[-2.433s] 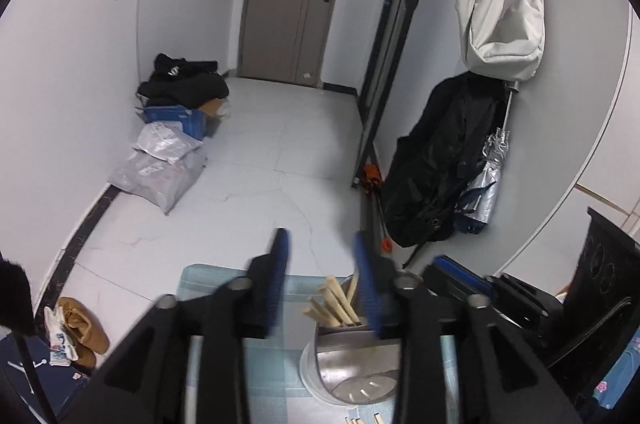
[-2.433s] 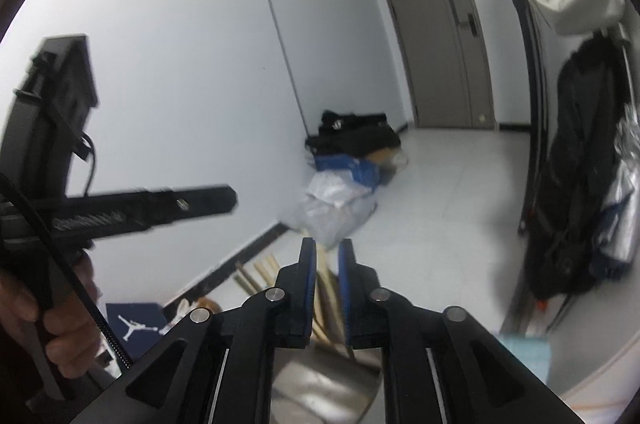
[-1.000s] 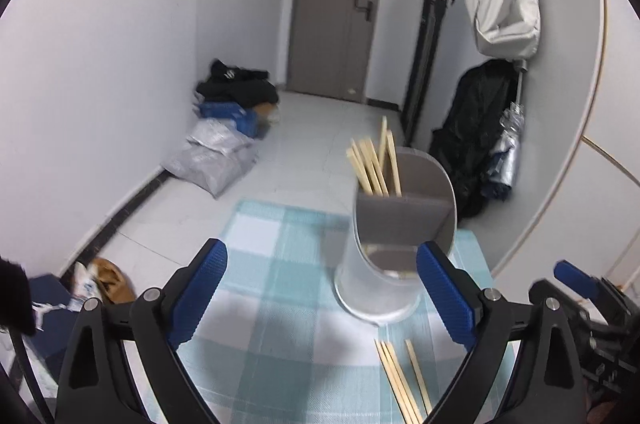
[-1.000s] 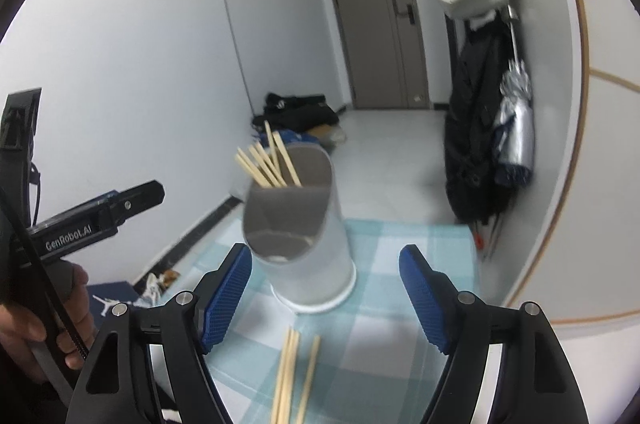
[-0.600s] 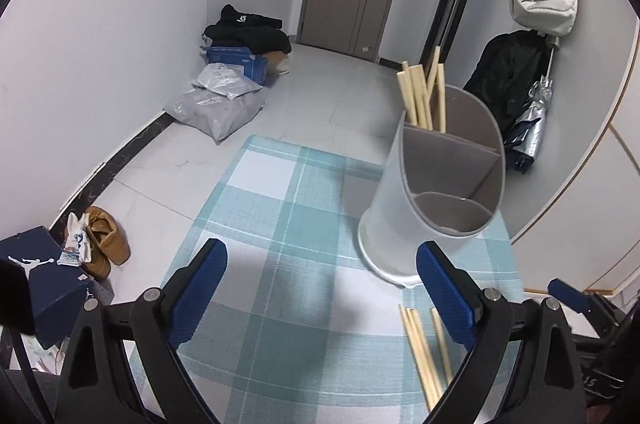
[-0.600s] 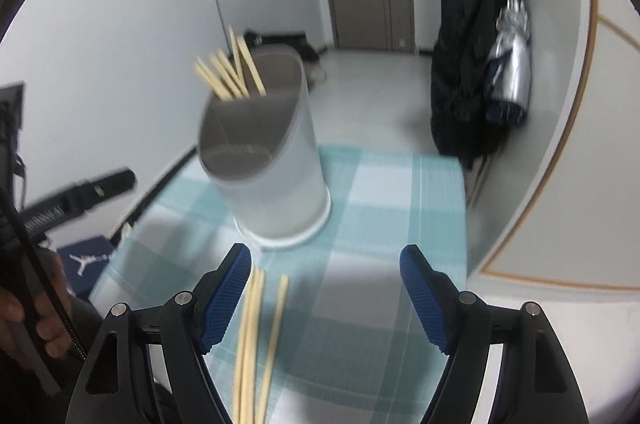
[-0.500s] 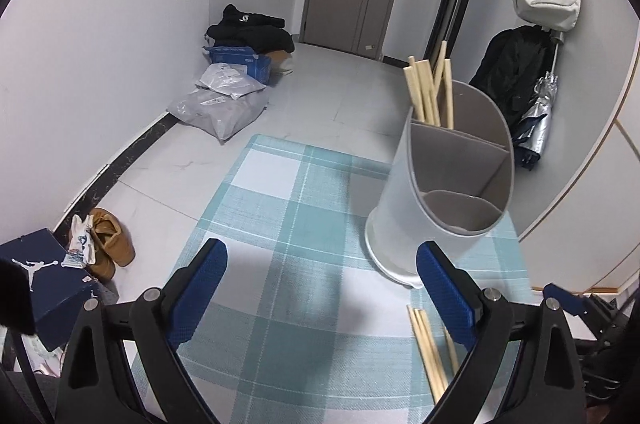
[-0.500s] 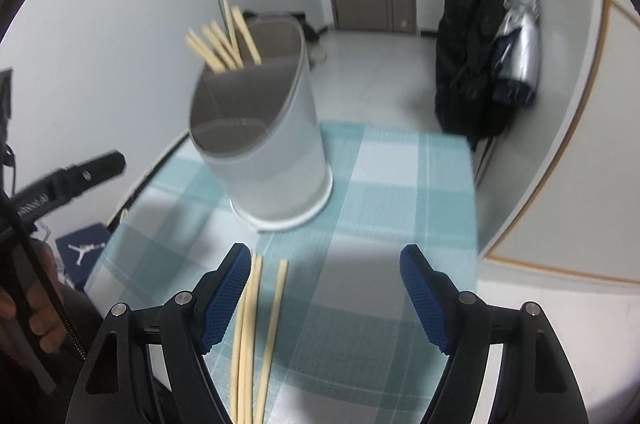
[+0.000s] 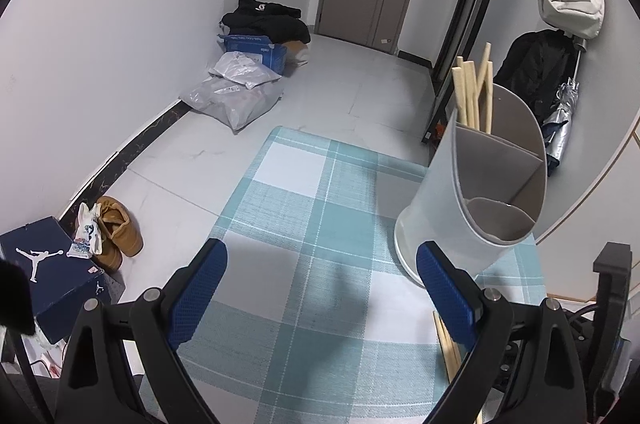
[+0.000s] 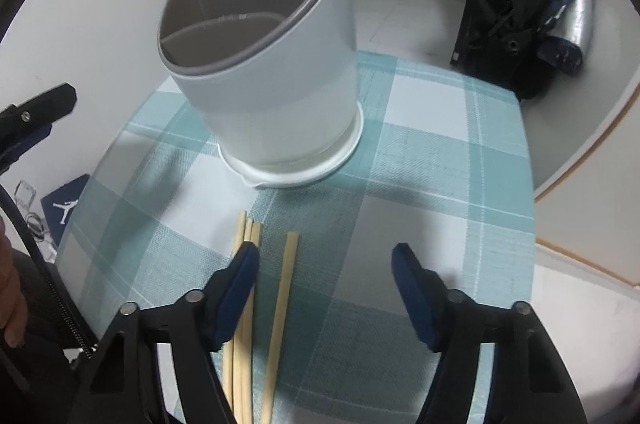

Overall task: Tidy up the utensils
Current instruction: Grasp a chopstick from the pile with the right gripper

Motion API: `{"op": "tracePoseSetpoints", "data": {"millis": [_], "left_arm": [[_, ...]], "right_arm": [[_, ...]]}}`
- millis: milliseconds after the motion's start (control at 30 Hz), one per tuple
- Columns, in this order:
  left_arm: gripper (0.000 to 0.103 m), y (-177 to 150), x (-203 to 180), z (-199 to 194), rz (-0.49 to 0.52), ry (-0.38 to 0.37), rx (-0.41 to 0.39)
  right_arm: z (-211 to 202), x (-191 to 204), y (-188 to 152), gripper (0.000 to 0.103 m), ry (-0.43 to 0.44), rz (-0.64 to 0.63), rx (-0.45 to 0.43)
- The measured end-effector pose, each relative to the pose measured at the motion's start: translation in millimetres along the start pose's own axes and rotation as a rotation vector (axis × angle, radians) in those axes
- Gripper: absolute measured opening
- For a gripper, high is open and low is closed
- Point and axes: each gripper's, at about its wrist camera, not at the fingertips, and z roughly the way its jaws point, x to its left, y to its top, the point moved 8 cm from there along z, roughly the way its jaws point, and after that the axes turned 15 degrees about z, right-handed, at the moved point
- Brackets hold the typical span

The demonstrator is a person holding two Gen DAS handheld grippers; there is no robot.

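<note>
Lowered right gripper [image 10: 324, 264], closing, over loose chopsticks [image 10: 280, 304].

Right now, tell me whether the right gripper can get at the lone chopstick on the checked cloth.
Probably yes: the right gripper, jaws closing, hangs over the lone chopstick, nothing covering it.

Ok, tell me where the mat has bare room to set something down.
Free: the checked mat left of the utensil holder, out to its floor-side edge, and the stretch right of the holder toward the mat's right edge. Crowded: the strip just before the holder, where loose chopsticks lie under the closing right claw, nothing gripped.
</note>
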Motion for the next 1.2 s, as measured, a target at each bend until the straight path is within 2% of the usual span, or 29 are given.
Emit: {"op": "tracePoseSetpoints", "data": {"millis": [233,300,467,667,933,1200], "left_arm": [[0.094,0.5,0.9,0.7,0.01,0.009,0.003],[0.094,0.7,0.9,-0.6,0.005,-0.004,-0.001],[0.094,2.2,5.4,-1.0,-0.001,0.0,-0.005],[0.094,1.8,6.2,-0.9,-0.006,-0.005,-0.002],[0.094,0.4,4.8,1.1,0.005,0.005,0.005],[0.094,-4.9,-7.5,7.5,0.027,-0.019,0.031]], "right_arm": [[12.1,10.7,-5.3,0.053,-0.024,-0.036,0.028],[15.5,13.5,-7.7,0.041,-0.038,-0.056,0.035],[21.3,21.4,-10.2,0.031,-0.066,-0.109,0.021],[20.9,29.3,-12.4,0.011,-0.055,-0.136,0.014],[22.0,25.2,-8.5,0.006,-0.02,-0.105,0.028],[10.7,7.6,5.9,0.006,0.047,0.016,0.005]]}}
